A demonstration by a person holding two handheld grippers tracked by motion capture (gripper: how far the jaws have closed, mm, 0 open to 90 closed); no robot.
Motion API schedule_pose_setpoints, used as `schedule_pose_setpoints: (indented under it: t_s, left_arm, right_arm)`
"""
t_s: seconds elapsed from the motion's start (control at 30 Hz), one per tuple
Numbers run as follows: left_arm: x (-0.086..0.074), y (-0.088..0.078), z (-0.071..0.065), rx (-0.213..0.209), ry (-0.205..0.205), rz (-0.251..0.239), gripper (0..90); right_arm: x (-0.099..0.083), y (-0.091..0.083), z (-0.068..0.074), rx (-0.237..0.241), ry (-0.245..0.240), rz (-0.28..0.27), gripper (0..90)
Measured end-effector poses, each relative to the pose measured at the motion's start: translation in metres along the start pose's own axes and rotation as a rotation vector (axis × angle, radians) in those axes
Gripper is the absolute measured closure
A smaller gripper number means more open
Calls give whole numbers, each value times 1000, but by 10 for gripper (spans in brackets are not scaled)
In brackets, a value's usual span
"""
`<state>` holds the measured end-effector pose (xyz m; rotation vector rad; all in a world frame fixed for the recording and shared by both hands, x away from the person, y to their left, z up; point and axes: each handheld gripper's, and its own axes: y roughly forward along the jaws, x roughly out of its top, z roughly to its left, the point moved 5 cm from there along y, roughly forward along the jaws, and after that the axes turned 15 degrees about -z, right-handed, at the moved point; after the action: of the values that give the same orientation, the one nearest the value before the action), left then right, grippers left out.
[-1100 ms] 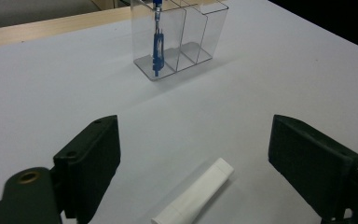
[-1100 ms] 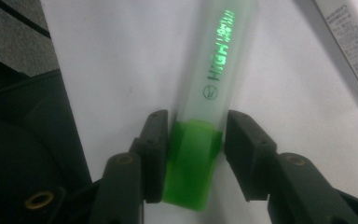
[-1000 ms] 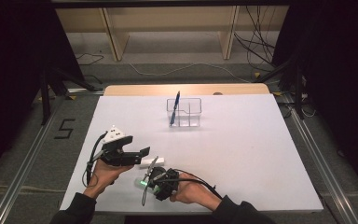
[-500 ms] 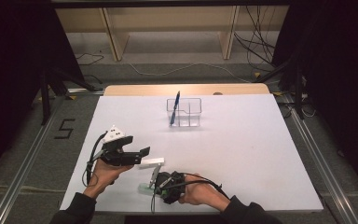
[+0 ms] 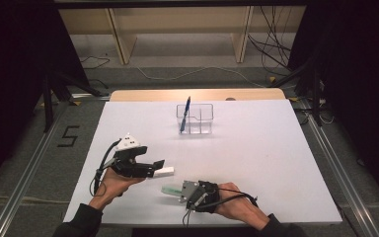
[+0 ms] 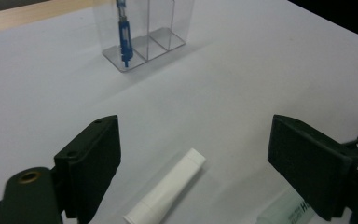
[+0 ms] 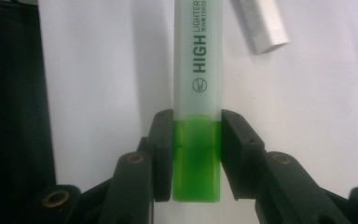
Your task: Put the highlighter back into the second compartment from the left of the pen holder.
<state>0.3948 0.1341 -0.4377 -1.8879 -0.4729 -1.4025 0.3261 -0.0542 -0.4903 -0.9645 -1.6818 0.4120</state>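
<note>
Left gripper [image 5: 159, 163] sits low over the desk [image 5: 276, 163] near its front-left, jaws spread wide, nothing between the pads. White tube [image 6: 165, 189] lies flat on the desk just ahead of it, in line with the gap between the jaws, untouched. Right gripper [image 7: 196, 154] is near the front edge, right of the left one, pinching the green cap end of the highlighter [image 7: 197, 70]; pale barrel sticks out forward, toward the tube. Holder [image 5: 196, 118], clear, stands further back near desk centre, well apart from both grippers, blue pen [image 5: 185, 113] leaning in its left compartment.
</note>
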Motion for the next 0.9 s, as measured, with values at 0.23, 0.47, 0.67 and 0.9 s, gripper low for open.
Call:
schedule_pose_setpoints:
  t_s: [0.23, 0.47, 0.67, 0.9]
  left_arm:
    - [3, 6, -15, -58, 11, 75, 168]
    - [8, 10, -23, -98, 17, 120, 168]
    - [12, 18, -33, -137, 45, 161, 170]
    - [18, 26, -44, -184, 69, 213, 171]
  right_arm:
    - [-13, -19, -5, -63, -44, -25, 673]
    - [-24, -31, -8, -150, -123, -26, 674]
    - [-27, -36, -7, -184, -202, -43, 674]
    - [-25, -43, -7, -242, -318, -80, 674]
